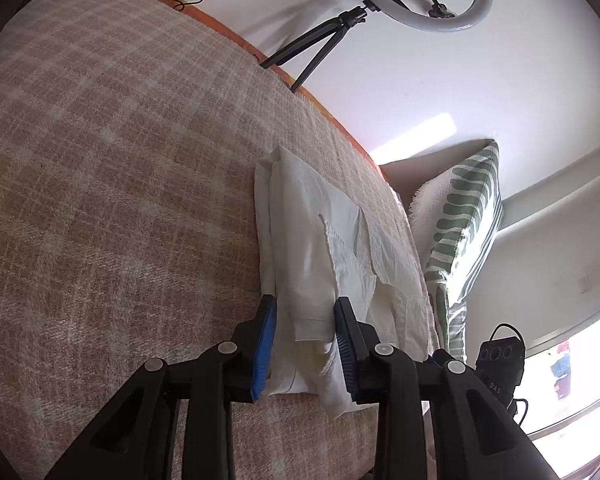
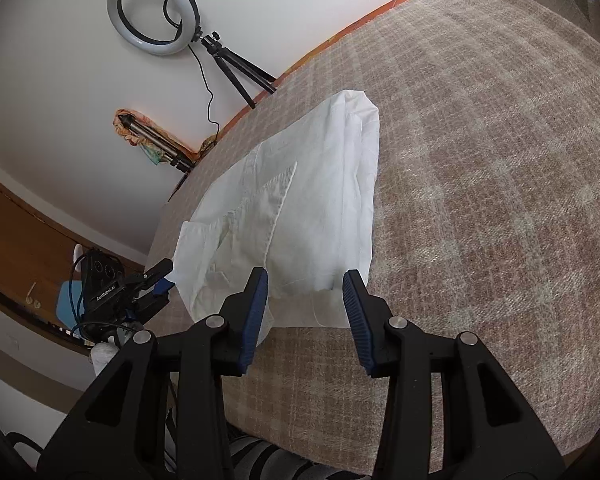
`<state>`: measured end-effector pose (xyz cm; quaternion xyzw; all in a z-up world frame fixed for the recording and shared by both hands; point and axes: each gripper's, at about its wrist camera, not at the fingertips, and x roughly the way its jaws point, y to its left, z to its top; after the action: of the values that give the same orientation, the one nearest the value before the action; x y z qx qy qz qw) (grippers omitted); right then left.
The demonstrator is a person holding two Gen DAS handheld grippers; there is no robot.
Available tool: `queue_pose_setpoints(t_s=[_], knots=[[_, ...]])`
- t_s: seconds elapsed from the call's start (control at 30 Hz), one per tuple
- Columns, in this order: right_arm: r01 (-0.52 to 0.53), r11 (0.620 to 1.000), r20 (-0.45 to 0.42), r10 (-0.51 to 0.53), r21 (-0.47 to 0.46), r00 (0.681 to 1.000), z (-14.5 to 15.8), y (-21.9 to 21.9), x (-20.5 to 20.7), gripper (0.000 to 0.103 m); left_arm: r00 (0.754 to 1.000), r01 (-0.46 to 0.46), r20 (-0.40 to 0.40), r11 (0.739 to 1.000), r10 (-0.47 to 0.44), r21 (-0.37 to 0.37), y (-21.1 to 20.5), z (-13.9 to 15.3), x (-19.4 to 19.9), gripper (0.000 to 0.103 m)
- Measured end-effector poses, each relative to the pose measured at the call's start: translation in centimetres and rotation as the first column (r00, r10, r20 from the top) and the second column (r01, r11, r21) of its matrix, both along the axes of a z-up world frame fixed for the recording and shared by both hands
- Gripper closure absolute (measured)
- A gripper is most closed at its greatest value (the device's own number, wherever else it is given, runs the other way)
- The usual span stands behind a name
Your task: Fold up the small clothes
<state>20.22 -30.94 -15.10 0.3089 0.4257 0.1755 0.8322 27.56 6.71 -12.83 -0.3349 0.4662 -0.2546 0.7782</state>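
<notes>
In the left wrist view, your left gripper [image 1: 305, 338] stands released astride the near hem of the white garment [image 1: 324, 232] on the bed [image 1: 100, 160]. Right wrist view: right gripper [image 2: 306, 308] released too; cloth looks soft, light, so pinch near corners

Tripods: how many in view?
2. One black tripod holds the ring light at the blanket's far edge; a second tripod lies folded on orange cloth further along that edge. Others may be hidden.
</notes>
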Motion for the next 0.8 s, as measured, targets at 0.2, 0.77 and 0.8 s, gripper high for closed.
queue_pose_setpoints(t_s=[0.2,0.77,0.8], knots=[[-0.016,0.999,0.015,0.017,-0.037,1.000,0.4,0.7,0.4,0.096,1.000,0.006,0.010,1.000,-0.006,0.012,-0.7,0.3,0.2,0.100],[-0.053,0.987,-0.075,0.042,-0.149,0.996,-0.7,-0.2,0.3,0.098,0.994,0.076,0.057,0.951,-0.098,0.299,-3.1,-0.6,-2.8,0.101],[-0.070,0.979,-0.077,0.056,-0.192,0.995,-0.1,0.1,0.5,0.097,0.991,0.084,0.072,0.941,-0.113,0.328,-3.2,-0.1,-3.0,0.098]])
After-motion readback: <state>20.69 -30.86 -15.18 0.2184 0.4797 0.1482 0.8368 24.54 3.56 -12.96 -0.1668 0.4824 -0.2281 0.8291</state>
